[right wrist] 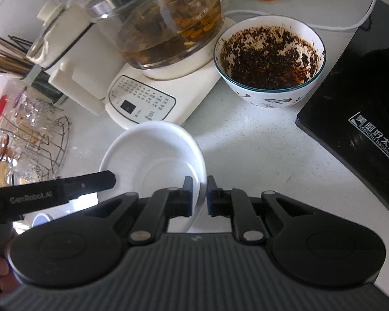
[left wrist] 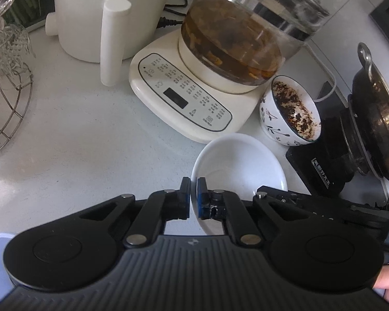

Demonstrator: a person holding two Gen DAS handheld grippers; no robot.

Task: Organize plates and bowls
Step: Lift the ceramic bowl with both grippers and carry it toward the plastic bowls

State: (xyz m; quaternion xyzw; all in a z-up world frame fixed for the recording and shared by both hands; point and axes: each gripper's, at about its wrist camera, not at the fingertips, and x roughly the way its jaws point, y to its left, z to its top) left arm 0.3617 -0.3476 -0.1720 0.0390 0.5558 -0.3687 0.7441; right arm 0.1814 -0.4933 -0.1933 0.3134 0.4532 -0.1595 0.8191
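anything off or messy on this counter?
Yes: the patterned bowl beside the kettle base is caked inside with dark, crusty residue, while the white plate looks clean. Both grippers, left and right, straddle the plate's rim. No spill visible on the counter.

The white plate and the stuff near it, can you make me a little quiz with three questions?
1. True or false: both grippers grip the white plate.
2. Which is dirty inside? A) white plate B) patterned bowl
3. Fill in: the glass kettle stands on a cream ____.

Key:
1. True. The left gripper pinches one rim, the right gripper the opposite rim.
2. B, it holds dark crumbs.
3. Base, with a printed button panel.
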